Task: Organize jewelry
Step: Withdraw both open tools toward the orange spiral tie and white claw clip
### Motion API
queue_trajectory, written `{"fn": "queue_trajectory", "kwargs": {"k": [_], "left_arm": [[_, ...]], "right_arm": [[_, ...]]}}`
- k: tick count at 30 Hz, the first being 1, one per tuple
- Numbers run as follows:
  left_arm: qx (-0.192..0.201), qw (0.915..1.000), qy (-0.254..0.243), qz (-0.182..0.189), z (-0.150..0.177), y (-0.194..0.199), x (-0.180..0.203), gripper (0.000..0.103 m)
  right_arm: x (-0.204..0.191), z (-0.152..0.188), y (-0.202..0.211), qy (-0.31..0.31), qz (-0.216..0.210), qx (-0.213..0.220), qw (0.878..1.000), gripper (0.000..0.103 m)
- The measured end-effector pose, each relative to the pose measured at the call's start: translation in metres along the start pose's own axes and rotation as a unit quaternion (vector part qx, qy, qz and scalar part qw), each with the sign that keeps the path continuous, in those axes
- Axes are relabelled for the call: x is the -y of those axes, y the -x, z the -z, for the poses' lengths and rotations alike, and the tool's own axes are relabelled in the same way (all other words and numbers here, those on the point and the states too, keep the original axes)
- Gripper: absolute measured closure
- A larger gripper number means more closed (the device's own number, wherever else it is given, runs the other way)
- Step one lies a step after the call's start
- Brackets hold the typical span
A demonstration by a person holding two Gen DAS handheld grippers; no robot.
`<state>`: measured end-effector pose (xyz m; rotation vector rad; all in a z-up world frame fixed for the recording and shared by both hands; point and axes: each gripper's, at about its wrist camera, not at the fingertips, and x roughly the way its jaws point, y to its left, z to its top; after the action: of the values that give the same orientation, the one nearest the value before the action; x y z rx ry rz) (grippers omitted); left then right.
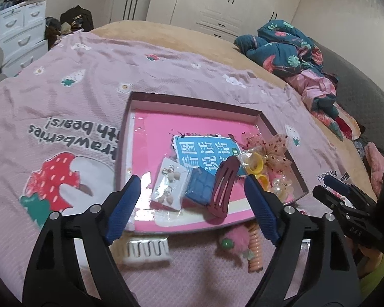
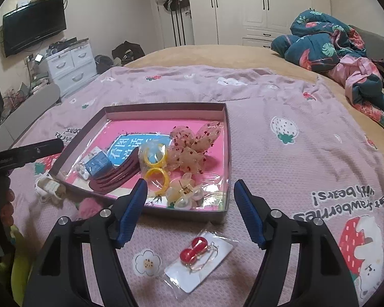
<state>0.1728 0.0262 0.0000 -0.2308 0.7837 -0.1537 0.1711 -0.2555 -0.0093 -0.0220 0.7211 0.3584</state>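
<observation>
A shallow cardboard tray [image 1: 266, 121] with a glossy pink floor sits on a pink strawberry-print blanket [image 1: 64, 97] spread over a bed. Inside it, toward the near edge, lie a white card of pale earrings [image 1: 170, 188], a small blue box [image 1: 199, 185], a dark red snap hair clip [image 1: 224, 189], two yellow rings [image 2: 156, 165], a sheer beige bow with red flecks [image 2: 192, 145] and a cluster of pearly flower pieces [image 2: 184, 195]. The left gripper [image 1: 192, 199] hovers above the tray's near edge with its blue-padded jaws spread wide and nothing between them. The right gripper [image 2: 190, 212] hovers just near of the tray's right corner, likewise released and empty. Still outside the tray on the blanket are a bagged card of red heart earrings [image 2: 198, 258] directly below the right gripper, a white comb-like clip [image 1: 147, 249], a pink fluffy pom-pom [image 1: 233, 241] and an orange coil hair tie [image 1: 256, 249]. The likeliest trouble: the slick plastic bag may slide out of the pads, or the pads may pinch blanket along with it, tugging the cloth and shifting the tray. Dropping more pieces on the crowded near side could also knock the propped hair clip over.
</observation>
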Motion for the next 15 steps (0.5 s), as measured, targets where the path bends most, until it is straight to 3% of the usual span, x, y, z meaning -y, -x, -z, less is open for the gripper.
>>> {"fn": "queue_trajectory", "kwargs": {"k": [15], "left_arm": [[0.02,0.9997,-0.001,-0.014,0.013,0.038,-0.006,0.024]], "right_arm": [[-0.01,0.008,0.033,0.011,-0.002,0.014,1.0,0.034]]}}
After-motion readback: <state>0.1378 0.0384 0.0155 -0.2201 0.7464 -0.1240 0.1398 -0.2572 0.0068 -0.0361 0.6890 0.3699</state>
